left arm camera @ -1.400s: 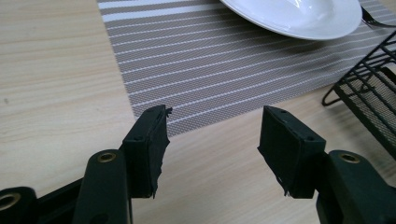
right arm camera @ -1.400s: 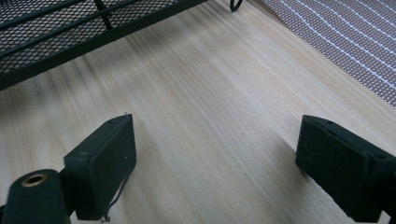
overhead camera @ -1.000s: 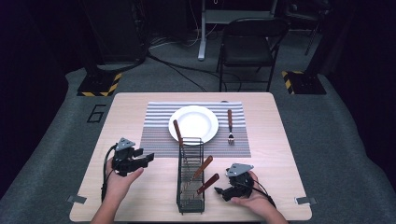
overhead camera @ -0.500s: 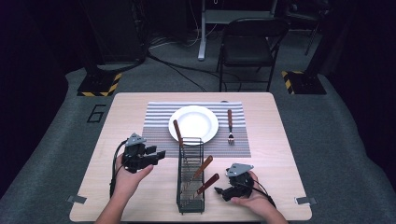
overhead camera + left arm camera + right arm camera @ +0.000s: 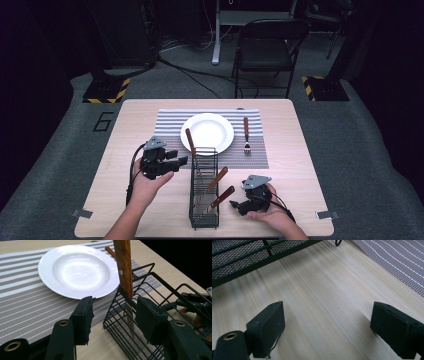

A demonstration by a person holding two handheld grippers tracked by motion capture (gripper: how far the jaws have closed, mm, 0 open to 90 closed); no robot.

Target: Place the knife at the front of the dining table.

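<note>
Beside the black wire rack (image 5: 204, 187), on its left, my left tongs (image 5: 181, 161) hang just above the worktop (image 5: 125, 125), jaws spread wide and holding nothing. Seen from the left gripper view, those left tongs (image 5: 113, 315) straddle the near corner of the wire rack (image 5: 150, 302), and the wooden-handled utensil (image 5: 124, 267) standing upright in that corner rises in the gap between the jaws, touching neither pad that I can tell. My left hand (image 5: 145, 182) grips the body from below, forearm coming up from the near edge, the tool pointing right toward the rack.

To the right of the rack, my right tongs (image 5: 234, 204) lie low near the worktop's front edge, pointing left at the rack's side, my right hand (image 5: 267, 212) cupped around them. In the right gripper view the right tongs (image 5: 327, 327) are wide open and empty, with bare wood between the pads and the rack's mesh base (image 5: 249, 255) just ahead, apart from them.

Two more wooden handles (image 5: 220, 187) lean out of the rack toward the right, their tips close to my right tongs. Beyond the rack lies the striped placemat (image 5: 170, 125) with the white plate (image 5: 207, 132) near the rack's far end and a fork (image 5: 246, 135) to the plate's right. Right of the rack, between my right hand and the mat, the wood is bare; left of my left hand it is bare to the edge.
</note>
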